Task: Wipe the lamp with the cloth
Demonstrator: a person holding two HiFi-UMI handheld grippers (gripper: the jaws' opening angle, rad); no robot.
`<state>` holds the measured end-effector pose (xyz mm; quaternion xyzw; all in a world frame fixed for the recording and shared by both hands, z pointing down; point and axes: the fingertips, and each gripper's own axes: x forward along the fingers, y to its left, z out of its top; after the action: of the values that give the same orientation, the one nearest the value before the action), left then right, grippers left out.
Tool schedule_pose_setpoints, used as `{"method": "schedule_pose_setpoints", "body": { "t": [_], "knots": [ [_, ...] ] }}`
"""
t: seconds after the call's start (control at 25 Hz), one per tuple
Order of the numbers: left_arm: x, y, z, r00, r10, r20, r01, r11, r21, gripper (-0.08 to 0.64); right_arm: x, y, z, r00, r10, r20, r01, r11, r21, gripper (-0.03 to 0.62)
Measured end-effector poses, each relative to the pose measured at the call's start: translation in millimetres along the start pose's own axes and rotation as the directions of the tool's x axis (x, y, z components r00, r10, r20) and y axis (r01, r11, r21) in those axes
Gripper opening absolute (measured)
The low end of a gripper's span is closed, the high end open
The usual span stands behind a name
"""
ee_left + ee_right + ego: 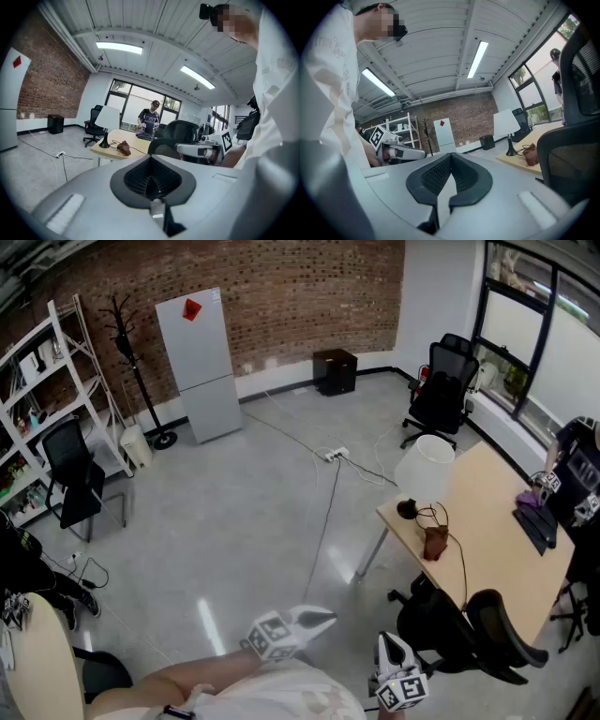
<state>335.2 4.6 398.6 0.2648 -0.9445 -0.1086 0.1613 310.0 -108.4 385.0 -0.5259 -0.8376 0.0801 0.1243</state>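
Head view, bottom edge: left tool (323, 619) and right tool (389, 643) are both pressed together, pinching nothing. Right of centre, the lamp (427, 465) stands on the worktop (497, 549), brown cloth (435, 543) near its base, well apart from both tools. Nothing is picked up yet, so the whole wipe looks ahead.

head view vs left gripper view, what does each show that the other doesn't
Only the head view: the coat stand and the white shelves by the brick wall. Only the left gripper view: the ceiling lights and its own jaws, shut together with nothing between. Both: the lamp and brown cloth on the desk.
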Motion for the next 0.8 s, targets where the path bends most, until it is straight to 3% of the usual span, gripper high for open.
{"method": "schedule_pose_setpoints", "body": {
  "t": [0.16,0.8],
  "knots": [
    [-2,21,12,1.0,0.018,0.024,-0.019,1.0,0.02,0.002,21,-9,6,0.998,-0.007,0.057,0.005,1.0,0.029,0.012],
    [0,62,14,0.999,0.037,0.04,-0.037,0.999,-0.014,0.002,58,-17,5,1.0,-0.027,0.008,0.027,0.999,0.021,0.012]
  ]
}}
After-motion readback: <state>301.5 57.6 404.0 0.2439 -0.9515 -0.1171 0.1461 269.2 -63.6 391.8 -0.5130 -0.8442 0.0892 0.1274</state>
